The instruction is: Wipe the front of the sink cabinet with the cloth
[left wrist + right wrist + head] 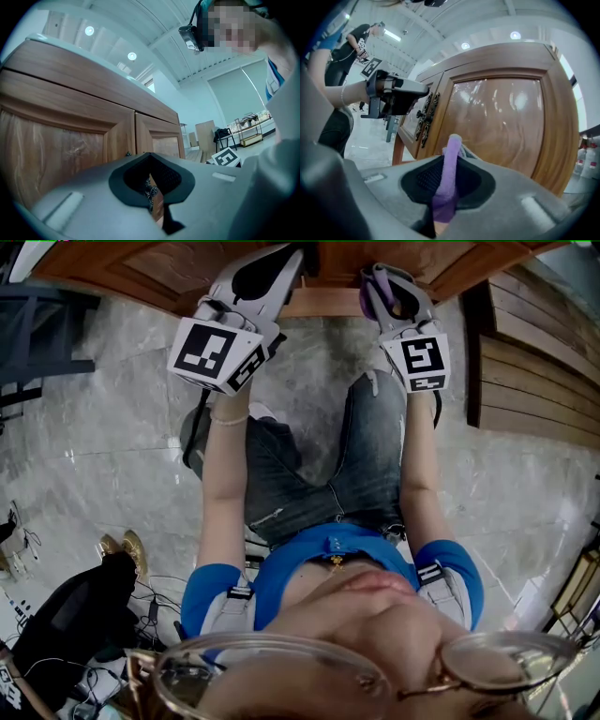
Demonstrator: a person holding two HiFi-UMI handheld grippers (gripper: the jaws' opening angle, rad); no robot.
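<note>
Left gripper view shows your left gripper (152, 199) with its jaws drawn almost together on the ornate metal handle (150, 191) of the sink cabinet (56, 140). Your right gripper (448, 187) is clamped tight on the purple cloth (449, 164), which stands upright close to the glossy door panel (501, 122).

A soft, fuzzy purple cloth (451, 145) is seen pinched between the matt grey plastic fingers (506, 187) of the right gripper (447, 176), while just beyond their tips glossy varnished wood is shown by the cabinet door (501, 126), which is fitted with dark ornate metal handles (425, 123).
</note>
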